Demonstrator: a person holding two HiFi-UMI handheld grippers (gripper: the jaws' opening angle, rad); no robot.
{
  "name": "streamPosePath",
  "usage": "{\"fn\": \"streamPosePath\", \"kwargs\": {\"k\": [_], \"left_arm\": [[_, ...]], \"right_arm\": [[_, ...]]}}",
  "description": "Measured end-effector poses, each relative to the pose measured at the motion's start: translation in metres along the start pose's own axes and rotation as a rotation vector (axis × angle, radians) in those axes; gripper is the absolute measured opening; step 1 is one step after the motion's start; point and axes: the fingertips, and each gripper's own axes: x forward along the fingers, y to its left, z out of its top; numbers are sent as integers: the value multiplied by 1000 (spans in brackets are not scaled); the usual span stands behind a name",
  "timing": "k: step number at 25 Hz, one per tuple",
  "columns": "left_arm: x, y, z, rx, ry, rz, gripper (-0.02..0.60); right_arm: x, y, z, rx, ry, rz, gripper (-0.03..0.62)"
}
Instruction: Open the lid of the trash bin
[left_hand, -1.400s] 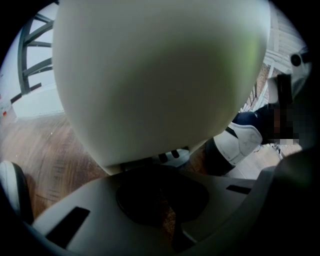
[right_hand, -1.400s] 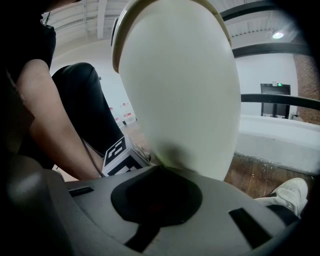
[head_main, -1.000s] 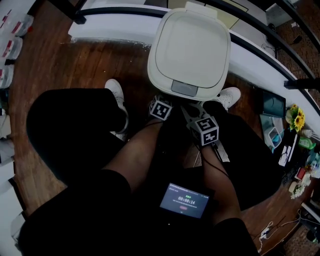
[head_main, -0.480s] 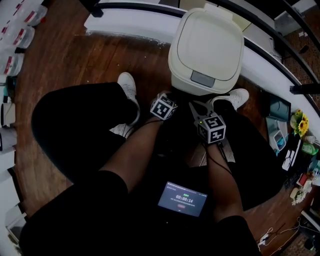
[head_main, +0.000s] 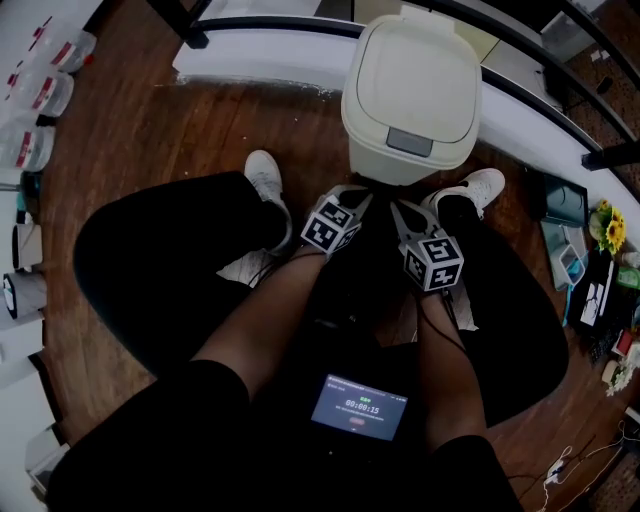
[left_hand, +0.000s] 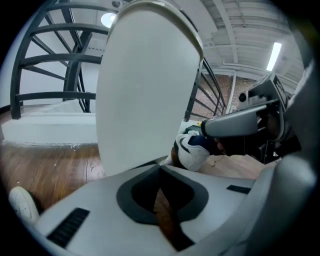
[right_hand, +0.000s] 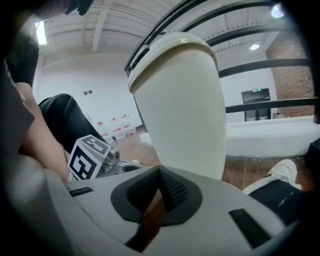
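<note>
While left tool (left_hand: 160, 167) and right tool (right_hand: 160, 170) are hovering closed, empty, the lid (head_main: 410, 75), probably light stiff plastic, is awaiting a press on its grey latch (head_main: 411, 141)

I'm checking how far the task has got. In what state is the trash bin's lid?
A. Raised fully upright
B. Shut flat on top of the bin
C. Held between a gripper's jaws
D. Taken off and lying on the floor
B: in the head view the lid lies flat and closed on top of the trash bin.
</note>
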Motion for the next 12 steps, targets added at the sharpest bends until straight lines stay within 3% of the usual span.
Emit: {"fn": "streamPosePath", "kwargs": {"k": [9,12], "left_arm": [[-77,-48,72,80,-243,-74,20],[-118,-53,100,61,-343,-72,20]], "right_arm": [[-40,44,53,-52,-170,-41,18],[-61,65,85,-89,-245,-41,18]]}}
